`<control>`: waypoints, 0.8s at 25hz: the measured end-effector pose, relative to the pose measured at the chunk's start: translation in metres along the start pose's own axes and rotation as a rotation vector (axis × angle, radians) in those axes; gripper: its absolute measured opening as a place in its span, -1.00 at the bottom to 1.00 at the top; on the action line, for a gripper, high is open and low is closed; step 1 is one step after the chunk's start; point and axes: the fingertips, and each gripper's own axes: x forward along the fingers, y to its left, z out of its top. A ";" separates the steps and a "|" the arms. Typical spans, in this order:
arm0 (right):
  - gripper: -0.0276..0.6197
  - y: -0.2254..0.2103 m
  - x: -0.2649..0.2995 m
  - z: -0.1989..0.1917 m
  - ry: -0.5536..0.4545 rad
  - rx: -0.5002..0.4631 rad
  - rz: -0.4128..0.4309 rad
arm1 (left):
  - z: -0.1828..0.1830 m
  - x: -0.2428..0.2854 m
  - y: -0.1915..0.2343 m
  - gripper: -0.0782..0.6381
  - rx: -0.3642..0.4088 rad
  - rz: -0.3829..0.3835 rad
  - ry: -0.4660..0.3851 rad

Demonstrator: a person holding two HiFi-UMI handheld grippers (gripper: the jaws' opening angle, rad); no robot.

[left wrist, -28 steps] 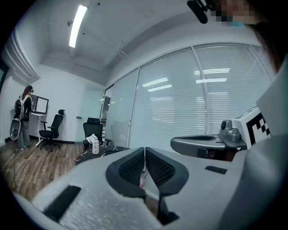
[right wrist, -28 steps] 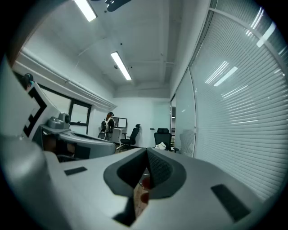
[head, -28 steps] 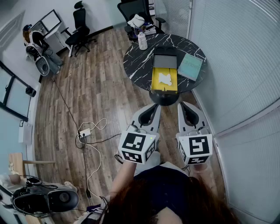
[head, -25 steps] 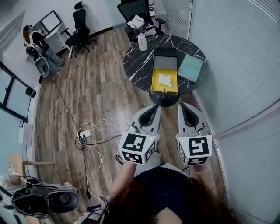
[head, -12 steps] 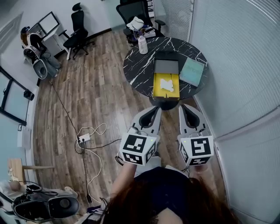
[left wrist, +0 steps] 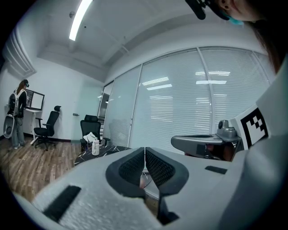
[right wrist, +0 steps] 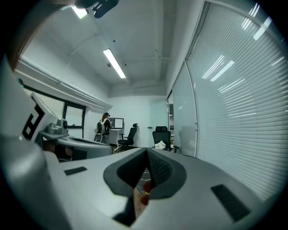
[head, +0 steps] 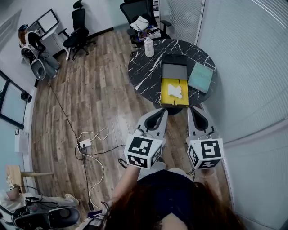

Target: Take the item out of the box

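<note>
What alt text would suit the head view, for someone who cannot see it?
Seen from above, a person holds a left gripper and a right gripper, both shut and empty, short of a round black table. On it sits an open yellow box with a white item inside, a teal book beside it.

Open run to the box from our side
We've got bare floor up to the round table, and the yellow box sits open-topped at its near edge. The teal book crowds it on the right, the blind-covered wall hems that side, and the bottle stands well off at the far rim, perhaps against the chair.
</note>
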 end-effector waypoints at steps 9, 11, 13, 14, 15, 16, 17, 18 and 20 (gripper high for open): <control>-0.84 0.011 0.012 0.001 -0.012 -0.029 -0.041 | -0.007 -0.001 0.018 -0.70 -0.014 -0.030 -0.001; -0.84 0.013 0.013 -0.001 -0.006 -0.036 -0.042 | -0.007 0.000 0.020 -0.70 -0.015 -0.037 -0.005; -0.84 0.016 0.015 -0.001 -0.004 -0.046 -0.044 | -0.006 0.000 0.022 -0.70 -0.018 -0.042 -0.007; -0.84 0.017 0.015 0.000 -0.004 -0.048 -0.046 | -0.006 -0.001 0.023 -0.70 -0.019 -0.044 -0.007; -0.84 0.018 0.016 0.001 -0.004 -0.050 -0.047 | -0.005 -0.001 0.024 -0.70 -0.020 -0.046 -0.007; -0.84 0.018 0.018 0.002 -0.002 -0.052 -0.048 | -0.005 0.000 0.024 -0.70 -0.021 -0.050 -0.006; -0.84 0.018 0.020 0.002 0.002 -0.056 -0.050 | -0.004 0.001 0.025 -0.70 -0.021 -0.053 -0.005; -0.84 0.017 0.022 0.002 0.006 -0.060 -0.052 | -0.004 0.002 0.025 -0.70 -0.021 -0.057 -0.004; -0.84 0.016 0.027 0.002 0.013 -0.067 -0.055 | -0.003 0.006 0.026 -0.70 -0.019 -0.064 0.001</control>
